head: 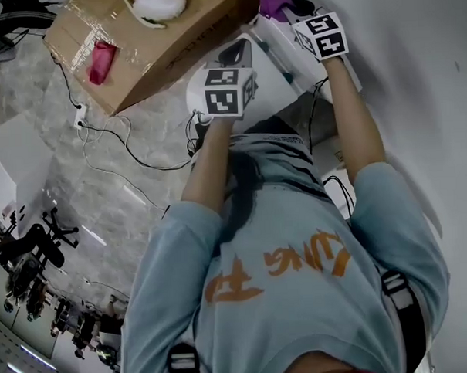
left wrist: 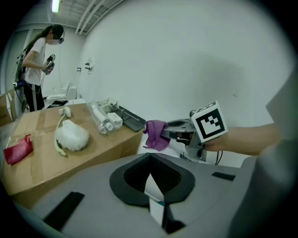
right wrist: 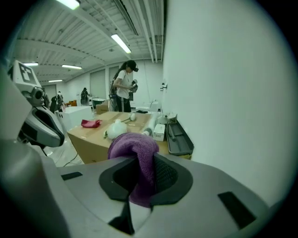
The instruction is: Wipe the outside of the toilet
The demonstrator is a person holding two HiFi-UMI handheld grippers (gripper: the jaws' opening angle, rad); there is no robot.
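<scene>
I hold both grippers out in front of me, close to a white wall. My right gripper (right wrist: 139, 158) is shut on a purple cloth (right wrist: 135, 148) that bulges out past its jaws. The left gripper view shows that cloth (left wrist: 156, 135) hanging from the right gripper (left wrist: 164, 134) just ahead. My left gripper (left wrist: 150, 158) has its jaws closed together, and I see nothing held in them. In the head view the left gripper (head: 234, 56) sits lower and to the left of the right gripper (head: 278, 8). A white toilet part (head: 279, 78) lies beneath them, mostly hidden.
A cardboard box (head: 135, 62) stands to the left. On it lie a white fluffy duster (head: 160, 3), a red cloth (head: 100, 60) and a grey tray (right wrist: 177, 137). Cables (head: 116, 141) trail over the floor. A person (right wrist: 125, 86) stands behind the box. The wall (head: 414, 73) is on the right.
</scene>
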